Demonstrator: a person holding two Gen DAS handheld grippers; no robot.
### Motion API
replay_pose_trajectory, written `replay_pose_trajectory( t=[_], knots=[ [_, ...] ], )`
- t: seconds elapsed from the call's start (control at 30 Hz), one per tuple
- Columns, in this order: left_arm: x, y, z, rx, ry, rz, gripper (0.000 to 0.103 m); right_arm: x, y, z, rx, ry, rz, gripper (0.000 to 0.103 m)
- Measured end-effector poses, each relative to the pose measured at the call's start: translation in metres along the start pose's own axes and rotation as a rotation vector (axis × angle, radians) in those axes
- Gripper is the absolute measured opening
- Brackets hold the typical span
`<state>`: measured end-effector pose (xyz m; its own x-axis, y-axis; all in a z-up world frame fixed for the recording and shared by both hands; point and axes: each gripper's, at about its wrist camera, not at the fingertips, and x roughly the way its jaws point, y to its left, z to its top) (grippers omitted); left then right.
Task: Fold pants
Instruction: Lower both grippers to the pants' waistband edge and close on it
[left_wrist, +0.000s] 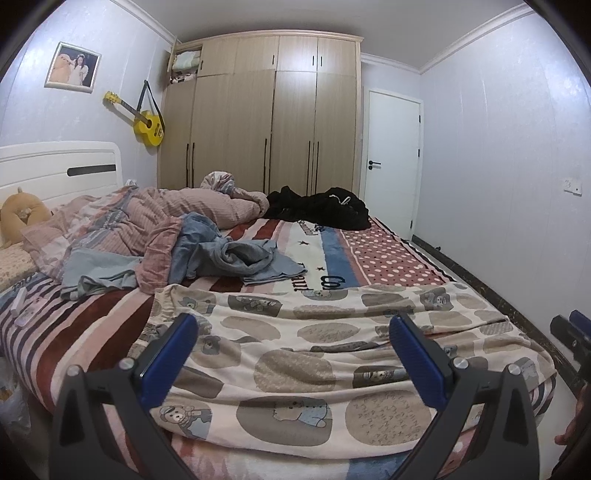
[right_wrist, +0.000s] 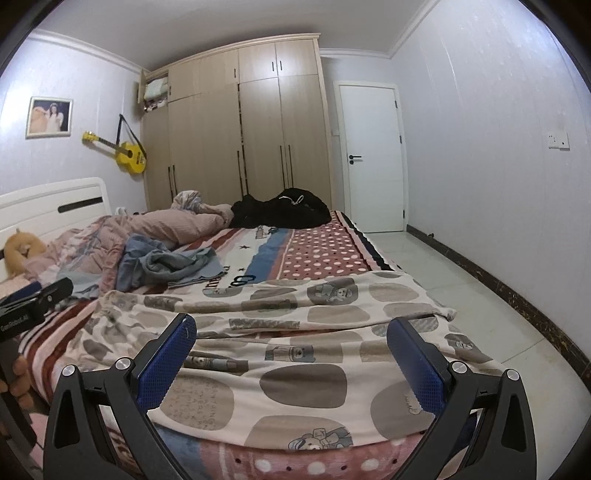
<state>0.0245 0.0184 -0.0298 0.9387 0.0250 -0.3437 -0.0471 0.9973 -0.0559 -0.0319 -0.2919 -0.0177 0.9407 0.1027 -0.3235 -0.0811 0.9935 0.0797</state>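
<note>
Pants (left_wrist: 332, 350) with bear print were found spread along the bed's (left_wrist: 388, 254) near edge; left gripper (left_wrist: 293, 354) and right gripper (right_wrist: 291, 354) were held wide apart, empty, above them.

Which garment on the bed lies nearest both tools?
The cream bear-print pants, spread flat along the near edge. The blue-grey clothes are crumpled mid-bed; the black pile sits at the far side.

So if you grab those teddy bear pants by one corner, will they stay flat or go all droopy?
Probably droopy: the pants already lie wrinkled and follow the bed's edge, so they look soft. They seem thin, so likely light. Both grippers, left and right, are open above them.
</note>
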Motion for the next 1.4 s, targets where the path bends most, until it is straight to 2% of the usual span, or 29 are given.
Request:
replay_pose_trajectory(
  t=[0.13,0.2,0.33,0.4,0.5,0.73,0.97,1.03,1.1,1.23,1.4],
  knots=[
    [0.015,0.02,-0.016,-0.061,0.075,-0.021,0.102,0.006,-0.01,-0.004,0.026,0.043,0.01,0.103],
    [0.032,0.043,-0.032,-0.14,0.155,-0.022,0.102,0.012,-0.019,-0.009,0.046,0.078,0.012,0.103],
    [0.059,0.084,-0.062,-0.257,0.267,0.042,0.102,0.028,-0.035,-0.028,0.048,0.146,-0.063,0.103],
    [0.069,0.104,-0.076,-0.329,0.311,0.08,0.102,0.036,-0.044,-0.04,0.059,0.186,-0.064,0.103],
    [0.078,0.125,-0.093,-0.427,0.342,0.063,0.102,0.046,-0.062,-0.058,0.133,0.252,-0.051,0.103],
    [0.104,0.151,-0.126,-0.612,0.427,-0.01,0.102,0.063,-0.089,-0.082,0.245,0.322,-0.027,0.103],
    [0.112,0.164,-0.124,-0.664,0.381,-0.017,0.1,0.064,-0.12,-0.094,0.364,0.346,-0.044,0.103],
    [0.118,0.174,-0.121,-0.669,0.357,0.022,0.088,0.065,-0.131,-0.097,0.396,0.356,-0.054,0.101],
    [0.124,0.182,-0.118,-0.682,0.35,0.07,0.067,0.065,-0.141,-0.101,0.432,0.36,-0.055,0.096],
    [0.13,0.194,-0.116,-0.71,0.354,0.085,0.05,0.066,-0.162,-0.11,0.507,0.374,-0.063,0.094],
    [0.131,0.204,-0.117,-0.718,0.357,0.103,0.016,0.067,-0.182,-0.12,0.577,0.372,-0.058,0.094]
  ],
)
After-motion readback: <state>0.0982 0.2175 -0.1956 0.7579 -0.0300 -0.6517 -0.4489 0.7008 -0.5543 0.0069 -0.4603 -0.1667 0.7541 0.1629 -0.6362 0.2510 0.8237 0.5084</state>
